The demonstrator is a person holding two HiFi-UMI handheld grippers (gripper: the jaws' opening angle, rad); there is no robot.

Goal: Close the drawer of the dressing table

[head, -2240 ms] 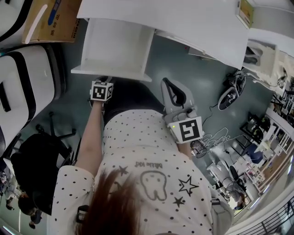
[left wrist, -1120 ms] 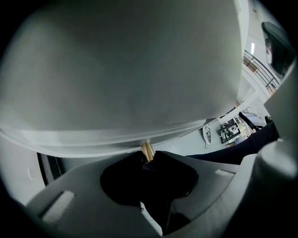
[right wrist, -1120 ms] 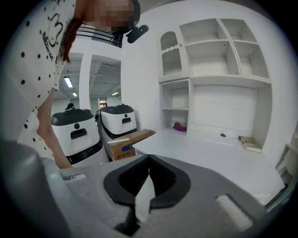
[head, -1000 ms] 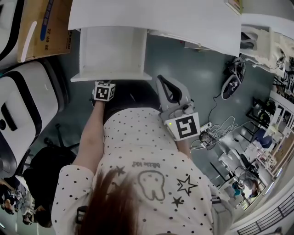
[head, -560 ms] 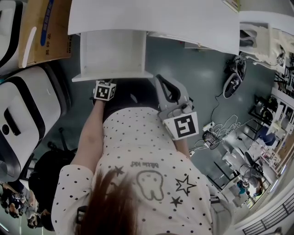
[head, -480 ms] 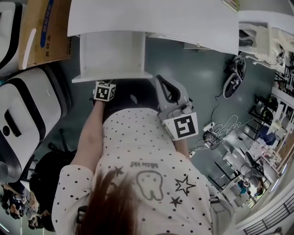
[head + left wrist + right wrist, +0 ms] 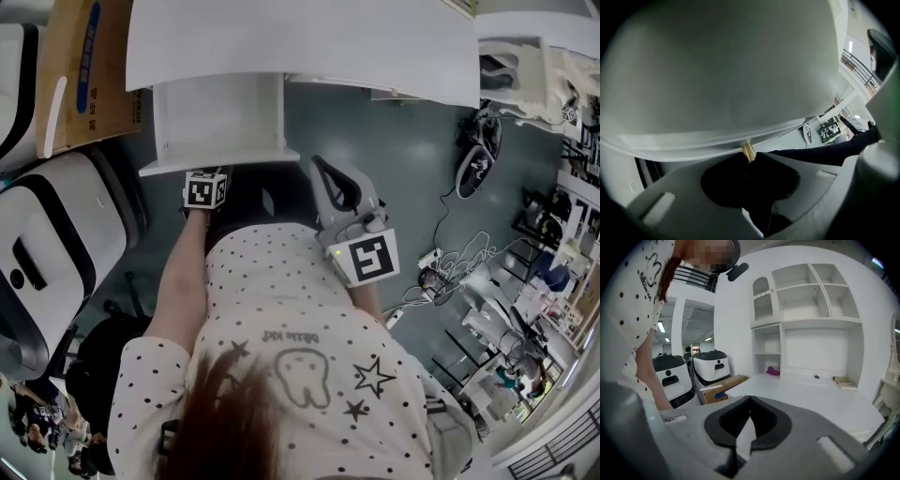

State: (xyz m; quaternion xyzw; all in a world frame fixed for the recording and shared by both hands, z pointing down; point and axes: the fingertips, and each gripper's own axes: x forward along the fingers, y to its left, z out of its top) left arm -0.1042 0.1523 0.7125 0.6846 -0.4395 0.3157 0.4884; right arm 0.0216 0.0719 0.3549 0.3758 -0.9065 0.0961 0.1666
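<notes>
The white drawer (image 7: 220,122) sticks out from under the dressing table top (image 7: 309,42), and it looks empty. My left gripper (image 7: 208,180) is at the drawer's front edge, below its marker cube. In the left gripper view the drawer front (image 7: 717,70) fills the picture. A small brass knob (image 7: 748,151) sits at the tips of my left gripper (image 7: 750,161), which is shut on it. My right gripper (image 7: 323,173) hangs right of the drawer over the floor, shut, holding nothing. In its own view the right gripper (image 7: 750,398) points across the table top (image 7: 801,392).
A cardboard box (image 7: 80,70) and white-and-black cases (image 7: 52,244) stand left of the drawer. A black chair base (image 7: 103,347) is beside the person's left arm. Cables (image 7: 450,267) lie on the floor at right. White shelves (image 7: 806,310) rise behind the table, which carries a book (image 7: 846,382).
The drawer has slid further in under the table top, so less of it shows. My left gripper has followed its front edge. The right gripper has stayed almost where it was.
</notes>
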